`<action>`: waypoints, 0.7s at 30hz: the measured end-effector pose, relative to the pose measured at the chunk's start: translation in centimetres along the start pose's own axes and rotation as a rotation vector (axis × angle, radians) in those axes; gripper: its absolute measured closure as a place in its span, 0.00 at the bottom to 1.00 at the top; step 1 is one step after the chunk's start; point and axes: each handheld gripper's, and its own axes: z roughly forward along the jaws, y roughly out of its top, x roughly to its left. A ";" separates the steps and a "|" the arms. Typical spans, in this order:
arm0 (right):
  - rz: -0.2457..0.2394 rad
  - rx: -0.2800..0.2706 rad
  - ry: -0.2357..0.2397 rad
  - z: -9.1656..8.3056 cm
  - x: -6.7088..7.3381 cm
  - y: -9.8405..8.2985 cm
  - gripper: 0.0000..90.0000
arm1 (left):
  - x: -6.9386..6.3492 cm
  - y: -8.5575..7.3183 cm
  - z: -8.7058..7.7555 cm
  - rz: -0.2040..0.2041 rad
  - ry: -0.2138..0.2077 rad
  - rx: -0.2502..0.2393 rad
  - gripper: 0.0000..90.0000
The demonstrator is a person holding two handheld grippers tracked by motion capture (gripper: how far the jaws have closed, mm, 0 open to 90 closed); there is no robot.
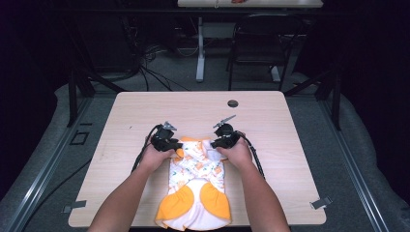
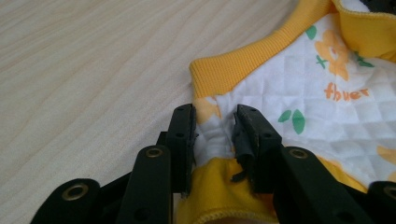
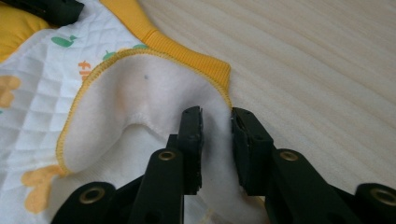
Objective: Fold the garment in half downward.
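While both claws sit at the far corners of the garment, these lines hold:

Garment: a small quilted baby garment (image 1: 197, 186), white with an orange flower print and orange-yellow trim, lies flat on the near middle of the wooden surface (image 1: 270, 116), its two orange rounded patches toward the person.

Left claw (image 2: 215, 135): it pinches a bunched fold of the quilted cloth at the garment's far left corner, just below the ribbed orange band (image 2: 243, 65); the fabric fills the gap between the pads.

Right claw (image 3: 217, 140): its jaws stand to either side of the turned-back white fleece lining (image 3: 140, 102) at the far right corner; the cloth lies between them, but whether the pads press it I cannot tell for sure, though they look close on it.

Hands: in the high view the left hand (image 1: 153, 155) and the right hand (image 1: 237, 153) hold the claws level with each other, one at each corner.

Step in hand: as I judge it, taking hold of the two far corners to fold or straighten the garment.

Next move: it likely calls for a firm grip on both sides, then an even lift so the cloth does not slip or skew.

Containers: no box, bin or basket is on the surface; nothing is held inside anything.
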 end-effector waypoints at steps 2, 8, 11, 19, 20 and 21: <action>-0.005 0.011 0.006 -0.1 0.0 0.0 0.88 | -0.1 0.0 0.0 0.002 0.000 0.001 0.79; -0.040 0.017 -0.001 0.0 0.6 0.2 0.96 | -0.5 0.2 0.0 0.021 0.012 0.010 0.91; -0.103 0.039 -0.046 -0.1 1.2 0.4 0.96 | -0.7 0.4 -0.2 0.025 0.024 0.022 0.93; -0.213 0.047 -0.091 -1.1 2.1 0.7 0.97 | -1.0 0.7 -1.1 0.061 0.016 0.012 0.94; -0.220 0.043 -0.094 -1.3 2.1 0.8 0.97 | -1.1 0.8 -1.3 0.071 0.018 0.013 0.94; -0.225 0.038 -0.092 -1.5 2.1 0.7 0.97 | -1.1 0.9 -1.4 0.079 0.020 0.011 0.94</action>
